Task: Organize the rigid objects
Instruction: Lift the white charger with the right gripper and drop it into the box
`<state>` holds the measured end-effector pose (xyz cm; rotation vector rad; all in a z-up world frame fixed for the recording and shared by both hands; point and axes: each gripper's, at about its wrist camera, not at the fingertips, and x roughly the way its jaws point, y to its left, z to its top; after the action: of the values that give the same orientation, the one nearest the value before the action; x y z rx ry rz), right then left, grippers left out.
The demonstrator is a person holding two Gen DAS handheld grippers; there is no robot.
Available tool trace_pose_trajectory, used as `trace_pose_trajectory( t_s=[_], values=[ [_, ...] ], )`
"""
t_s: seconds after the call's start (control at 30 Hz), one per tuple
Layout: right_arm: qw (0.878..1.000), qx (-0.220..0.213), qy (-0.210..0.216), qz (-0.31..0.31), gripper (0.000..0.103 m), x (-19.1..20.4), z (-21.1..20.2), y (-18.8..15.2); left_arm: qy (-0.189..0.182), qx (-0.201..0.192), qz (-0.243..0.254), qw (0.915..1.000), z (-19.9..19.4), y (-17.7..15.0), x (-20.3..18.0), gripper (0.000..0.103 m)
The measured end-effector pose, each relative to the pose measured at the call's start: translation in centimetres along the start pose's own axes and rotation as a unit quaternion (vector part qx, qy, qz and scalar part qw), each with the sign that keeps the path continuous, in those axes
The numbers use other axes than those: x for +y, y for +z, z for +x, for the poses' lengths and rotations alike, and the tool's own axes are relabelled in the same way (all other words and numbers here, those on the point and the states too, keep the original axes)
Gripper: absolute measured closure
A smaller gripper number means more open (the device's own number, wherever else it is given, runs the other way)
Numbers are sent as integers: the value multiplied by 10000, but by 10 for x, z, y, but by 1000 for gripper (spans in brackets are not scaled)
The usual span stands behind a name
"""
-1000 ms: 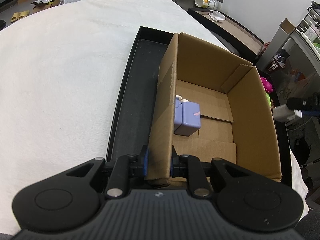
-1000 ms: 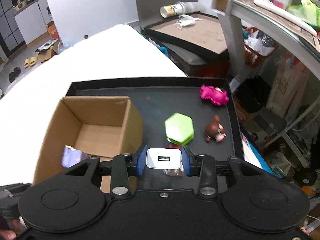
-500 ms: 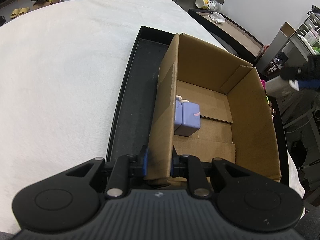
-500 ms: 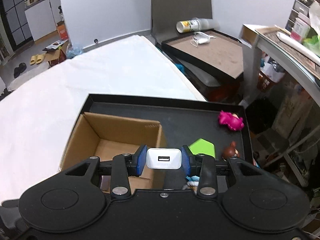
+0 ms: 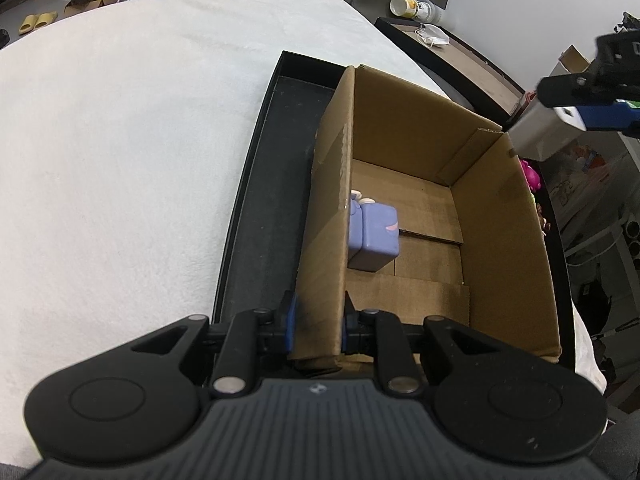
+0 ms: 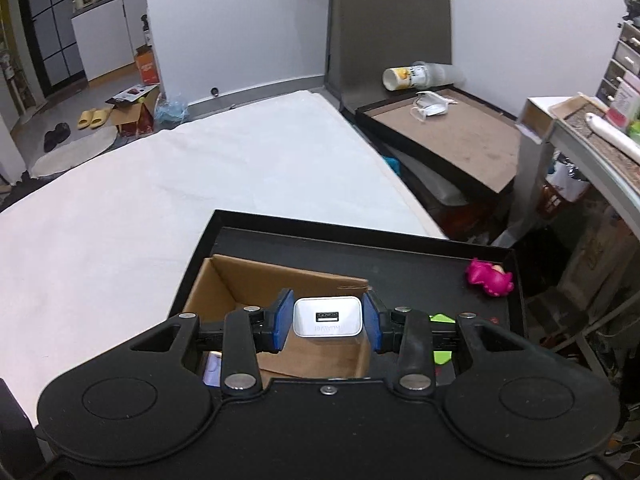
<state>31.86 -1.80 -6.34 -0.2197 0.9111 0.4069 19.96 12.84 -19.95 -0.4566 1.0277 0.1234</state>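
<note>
Here: white USB charger [image 6: 328,317] clamped between the blue pads [image 6: 282,321] of the right gripper [image 6: 328,320], port face toward the camera, long axis crosswise from pad to pad. Seen lower centre in the right wrist view, directly over the cardboard box [image 6: 288,280], near that box's right wall. Seen also at the upper right of the left wrist view, charger [image 5: 540,132] hanging above and just outside the box's far right corner, right gripper [image 5: 588,92] behind it. By that view, open box interior down and to the left of the charger; likely a short carry inward and a lowering before release.

Left gripper [image 5: 318,322] at lower centre, jaws pinched on the near left wall of the cardboard box [image 5: 500,240], one pad outside, one inside; presumably steadying it. Lilac cube toy [image 5: 374,236] inside against that left wall; floor to its right bare.

Black tray [image 6: 400,244] under the box, on a white cloth [image 5: 120,160]. On the tray to the right: pink toy [image 6: 490,278] and green piece [image 6: 442,320], well apart from the box.
</note>
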Motion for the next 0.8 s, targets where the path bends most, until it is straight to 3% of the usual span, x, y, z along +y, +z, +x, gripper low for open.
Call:
trace_pose_trajectory(
  t_s=[0.43,0.53,0.8],
  values=[
    [9981,264,538,-127,65,45,26,-2,15,23,4,10000,0,1,-1,84],
    [9968,243,752,-94,57,46,22,-2,7,33,-16,10000,-1,2,0,84],
    [9982,268,535,-21,53,25,15,-10,8,16,7,10000,0,1,0,83]
  ],
)
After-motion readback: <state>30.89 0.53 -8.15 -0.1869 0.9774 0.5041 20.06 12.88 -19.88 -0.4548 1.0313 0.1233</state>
